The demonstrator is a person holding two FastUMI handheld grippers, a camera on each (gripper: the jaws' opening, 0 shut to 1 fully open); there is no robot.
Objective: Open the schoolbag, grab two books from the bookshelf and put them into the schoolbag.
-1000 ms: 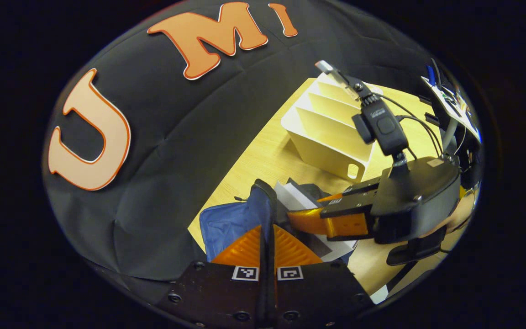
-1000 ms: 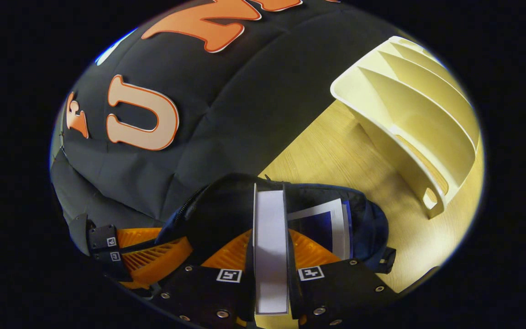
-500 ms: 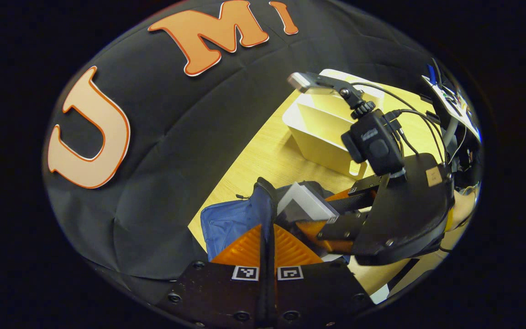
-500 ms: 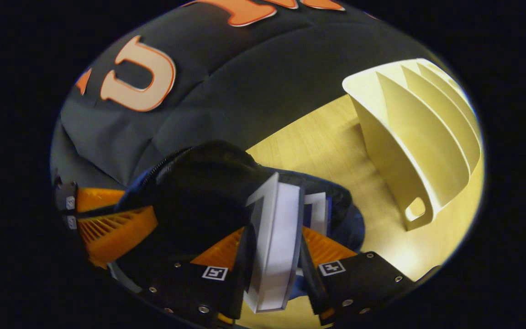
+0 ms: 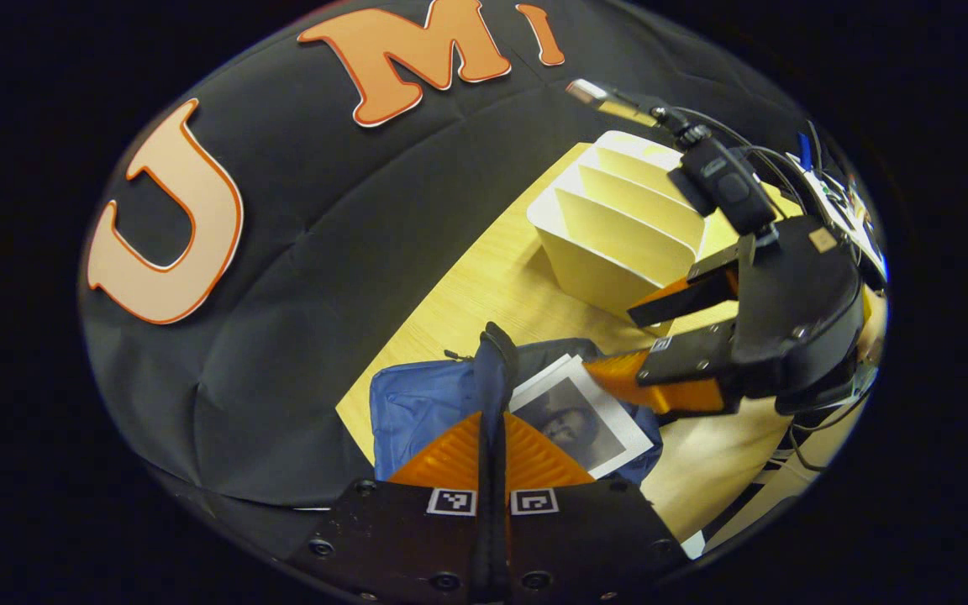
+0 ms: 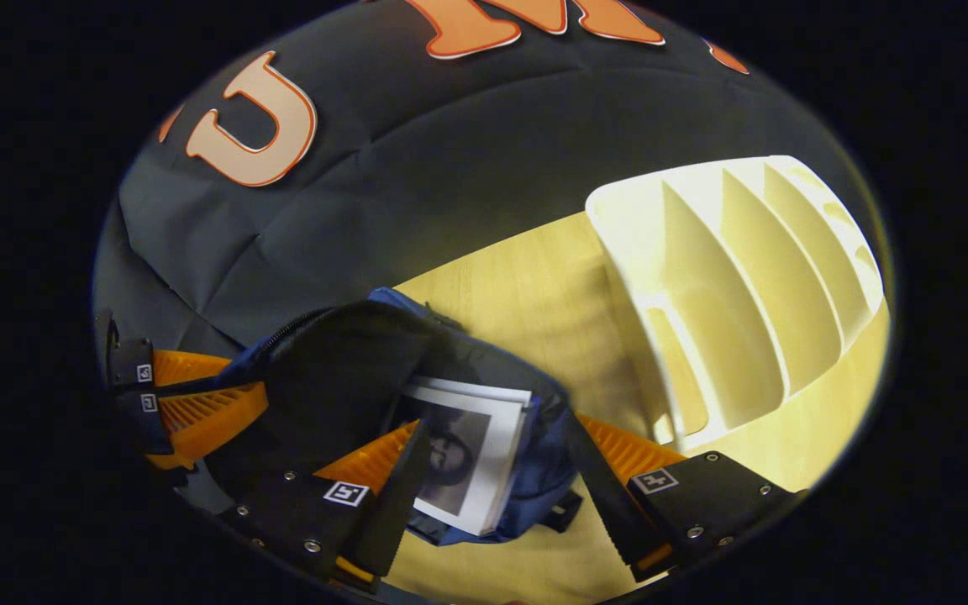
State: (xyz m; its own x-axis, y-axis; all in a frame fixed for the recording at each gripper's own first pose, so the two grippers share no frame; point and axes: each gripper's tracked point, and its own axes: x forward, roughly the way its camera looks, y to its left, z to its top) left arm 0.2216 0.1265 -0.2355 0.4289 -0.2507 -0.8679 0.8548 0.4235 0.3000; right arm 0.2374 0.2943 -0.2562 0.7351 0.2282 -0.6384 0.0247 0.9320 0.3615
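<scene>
Blue fabric of the schoolbag's opened flap [image 5: 491,370] is pinched between the fingers of the left gripper [image 5: 492,437], which are pressed together on it and hold that edge up, as the left gripper view shows. Just right of that raised edge, a book [image 5: 582,414] with a white border and a grey portrait on its cover lies in the mouth of the schoolbag [image 5: 417,407], its near corner sticking out over the bag's rim. In the right gripper view the right gripper [image 6: 497,470] has its fingers spread wide, one on each side of the bag's mouth and touching nothing; between them the book [image 6: 467,458] rests on top of a second book's white edges [image 6: 484,388], both inside the schoolbag [image 6: 349,370]. The left gripper [image 6: 190,407] appears at the left of that view, clamped on the dark flap. From the left gripper view, the right gripper [image 5: 660,353] hovers just above the book's far right side, fingers apart. Farther back on the pale wooden desk [image 5: 484,294] stands the cream bookshelf [image 5: 618,244], a divided file rack with its slots holding no books; in the right gripper view the bookshelf [image 6: 744,286] sits to the right of the bag, close beside it.
</scene>
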